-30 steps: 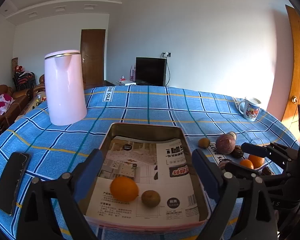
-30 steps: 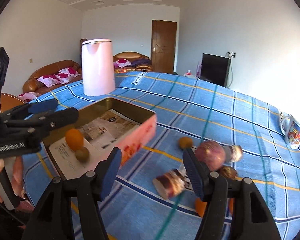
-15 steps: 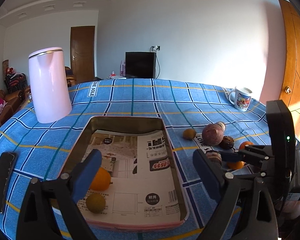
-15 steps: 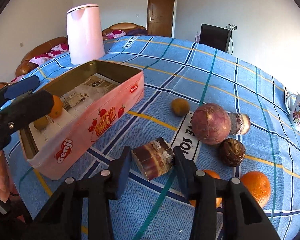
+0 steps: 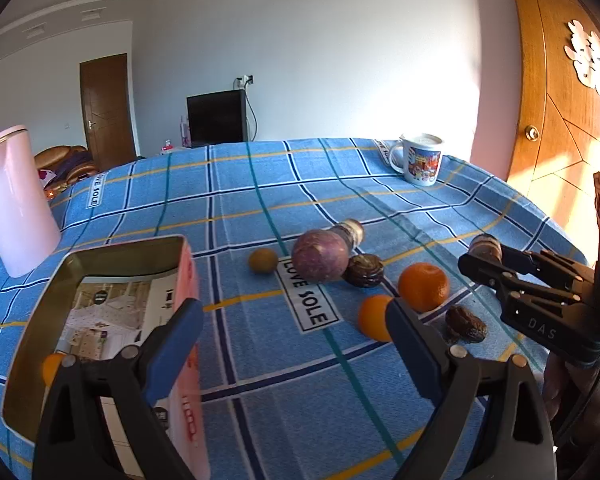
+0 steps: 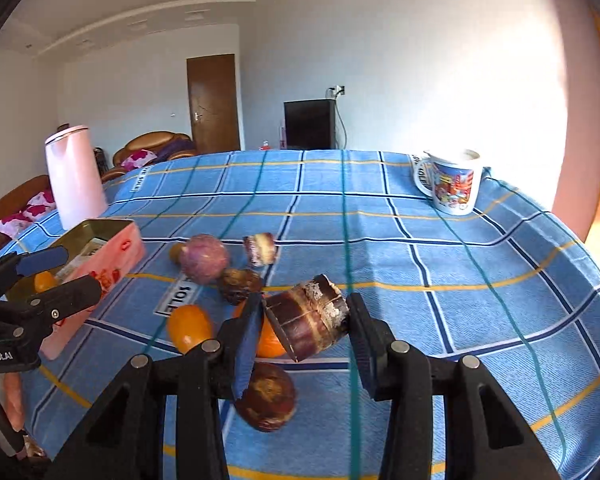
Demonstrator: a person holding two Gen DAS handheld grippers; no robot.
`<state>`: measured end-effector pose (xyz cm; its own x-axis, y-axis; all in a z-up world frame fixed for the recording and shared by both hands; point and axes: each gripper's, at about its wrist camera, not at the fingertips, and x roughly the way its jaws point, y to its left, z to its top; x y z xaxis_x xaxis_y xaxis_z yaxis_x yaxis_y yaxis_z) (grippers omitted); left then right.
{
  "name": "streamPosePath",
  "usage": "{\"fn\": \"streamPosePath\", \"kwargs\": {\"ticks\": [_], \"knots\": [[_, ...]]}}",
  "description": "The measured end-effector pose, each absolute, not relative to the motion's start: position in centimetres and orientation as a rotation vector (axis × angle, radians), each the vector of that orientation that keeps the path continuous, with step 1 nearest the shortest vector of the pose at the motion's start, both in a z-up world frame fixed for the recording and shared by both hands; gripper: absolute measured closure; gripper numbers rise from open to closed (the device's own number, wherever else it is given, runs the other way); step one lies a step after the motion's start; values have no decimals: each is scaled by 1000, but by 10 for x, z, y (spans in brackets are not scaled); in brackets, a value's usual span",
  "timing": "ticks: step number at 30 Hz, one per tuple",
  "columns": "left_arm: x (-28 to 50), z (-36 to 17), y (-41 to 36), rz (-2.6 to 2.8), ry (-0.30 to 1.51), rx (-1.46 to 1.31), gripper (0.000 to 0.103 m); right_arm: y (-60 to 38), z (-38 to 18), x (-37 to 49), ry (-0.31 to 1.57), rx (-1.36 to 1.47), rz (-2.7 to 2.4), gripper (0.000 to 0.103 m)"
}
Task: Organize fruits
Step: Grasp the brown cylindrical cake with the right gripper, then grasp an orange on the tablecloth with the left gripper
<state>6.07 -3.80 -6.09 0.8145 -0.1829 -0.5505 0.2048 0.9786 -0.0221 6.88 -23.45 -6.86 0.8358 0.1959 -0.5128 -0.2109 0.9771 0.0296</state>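
The right gripper [image 6: 302,330] clamps the sugarcane chunk [image 6: 306,322] across its stiff, woody sides; a secure hold. The left gripper [image 5: 294,346] hangs open, with the tin [image 5: 100,256] at its 9 o'clock.

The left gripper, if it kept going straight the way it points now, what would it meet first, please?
Probably bare tablecloth first: the open left gripper points between the tin and an orange. Depth is unclear.

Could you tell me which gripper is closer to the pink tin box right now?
Left. The left gripper hangs open right beside the pink tin box, one finger over its rim. The right gripper, shut on a sugarcane piece, is across the fruit pile from it.
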Motion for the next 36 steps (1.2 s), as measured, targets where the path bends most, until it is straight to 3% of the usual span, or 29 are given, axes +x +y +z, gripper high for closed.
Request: {"fn": "streamPosePath", "kwargs": {"ticks": [4,7,11,15,21,36], "knots": [[77,-72,-58,-262,656,43,10,-243,-77,75,550,-12,191,59],[87,-79,-68,-286,708,50,18,-247,-84,78,552,6,181,59],[96,-83,-78,-321,739,54,29,-249,-83,77,534,7,178,59],[103,-88,-84,-386,783,43,48,-251,-83,79,534,23,176,59],[99,-88,-85,-439,772,37,64,-249,-83,78,533,20,172,59],[88,-83,-81,-425,703,42,64,-251,-82,72,507,36,178,59]]}}
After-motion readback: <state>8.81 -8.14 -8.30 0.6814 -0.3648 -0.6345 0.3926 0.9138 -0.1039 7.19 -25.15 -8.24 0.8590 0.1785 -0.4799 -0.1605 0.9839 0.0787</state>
